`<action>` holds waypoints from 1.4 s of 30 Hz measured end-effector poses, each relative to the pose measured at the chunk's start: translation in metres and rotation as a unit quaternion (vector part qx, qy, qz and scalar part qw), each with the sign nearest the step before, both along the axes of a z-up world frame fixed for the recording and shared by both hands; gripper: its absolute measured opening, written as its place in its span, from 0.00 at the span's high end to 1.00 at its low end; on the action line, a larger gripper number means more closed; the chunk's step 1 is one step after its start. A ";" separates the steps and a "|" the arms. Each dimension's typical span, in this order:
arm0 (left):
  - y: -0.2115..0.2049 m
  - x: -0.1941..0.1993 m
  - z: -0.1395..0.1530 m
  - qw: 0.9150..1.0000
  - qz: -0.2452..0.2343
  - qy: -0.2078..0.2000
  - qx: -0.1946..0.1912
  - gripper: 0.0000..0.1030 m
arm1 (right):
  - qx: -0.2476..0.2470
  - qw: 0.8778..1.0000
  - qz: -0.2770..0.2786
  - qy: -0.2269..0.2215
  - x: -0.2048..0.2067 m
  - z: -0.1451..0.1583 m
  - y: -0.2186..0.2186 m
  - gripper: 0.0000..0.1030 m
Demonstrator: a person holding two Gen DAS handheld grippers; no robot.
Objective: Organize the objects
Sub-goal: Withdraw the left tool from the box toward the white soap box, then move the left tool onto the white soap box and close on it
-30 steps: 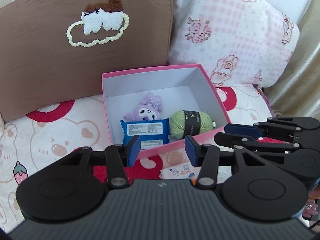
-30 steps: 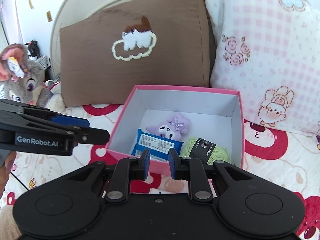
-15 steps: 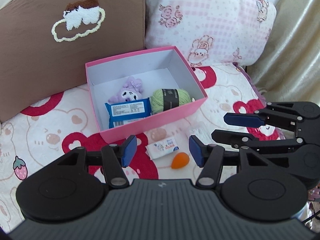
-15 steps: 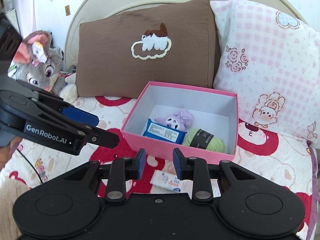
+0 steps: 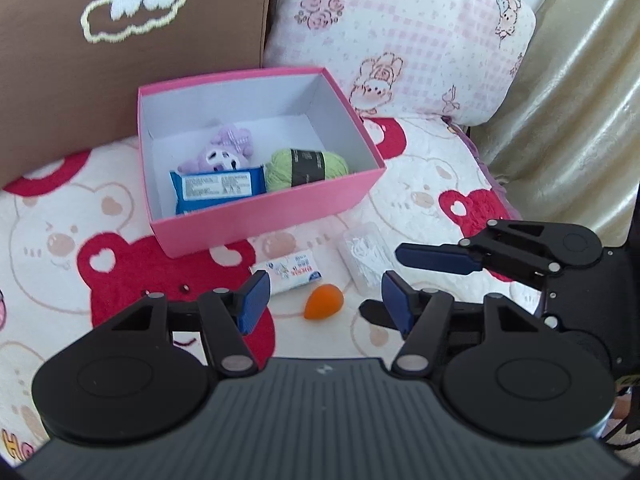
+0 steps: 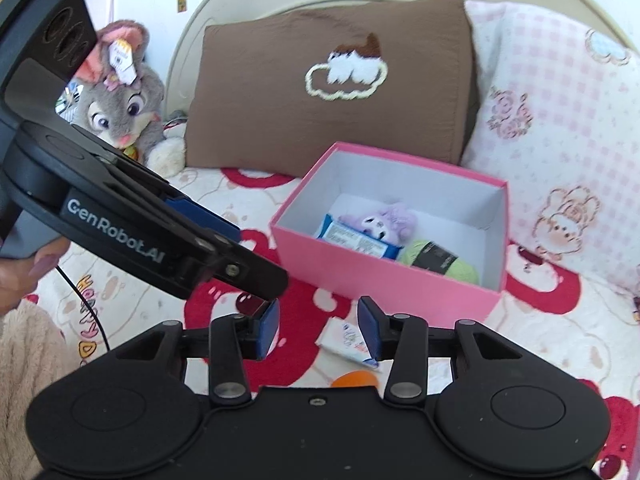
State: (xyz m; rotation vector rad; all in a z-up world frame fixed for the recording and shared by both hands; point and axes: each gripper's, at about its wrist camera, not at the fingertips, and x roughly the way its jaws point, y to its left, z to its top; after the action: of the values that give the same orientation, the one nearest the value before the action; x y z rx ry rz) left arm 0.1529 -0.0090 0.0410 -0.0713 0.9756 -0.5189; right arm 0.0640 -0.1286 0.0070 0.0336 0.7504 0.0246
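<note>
Pulled back from pink box (image 5: 276, 208) since a sec ago, both grippers; more of the bed cover now shows in front of it, w/ small things lying there. Left gripper (image 5: 320, 304): jaws spread, just been opening, nothing btwn them. Right gripper (image 6: 318, 328): jaws were pressed together a sec ago, just been opening too, now apart, nothing pinched.

Sits on bear-print blanket (image 5: 60, 240), that box, lid off, in front of brown pillow (image 5: 132, 52) and pink check pillow (image 5: 400, 36). Inside box: purple plush (image 5: 224, 152) at back, blue wipes pack (image 5: 218, 190) leaning in front of it, green yarn ball (image 5: 306, 164) to the right, touching the pack.

Outside box, on blanket, near its front wall: small white packet (image 5: 290, 274), orange egg-shaped sponge (image 5: 323, 302) just beside it, clear bag w/ white bits (image 5: 366, 256) a bit to the right. All three lie apart from both grippers, not held.

From left view, looks down past open fingers at sponge and packet. From right view, packet shows btwn the fingertips but lower down on blanket, not touched; sponge peeks out just under.

Grey bunny toy (image 6: 120, 108) sits far left by brown pillow. Gold curtain (image 5: 572, 100) hangs at right. Hand (image 6: 24, 276) grips left gripper's handle.
</note>
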 end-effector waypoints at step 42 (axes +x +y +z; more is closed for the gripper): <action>0.033 0.046 -0.141 0.991 0.122 0.041 -0.042 0.13 | -0.010 0.995 -0.013 0.100 0.075 -0.099 0.009 0.10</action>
State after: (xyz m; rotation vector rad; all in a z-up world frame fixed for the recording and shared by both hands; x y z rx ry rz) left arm 0.1986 0.0240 -0.0996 -0.2870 1.0084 -0.3333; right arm 0.1394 -0.1193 -0.0920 0.0266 0.9501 -0.0123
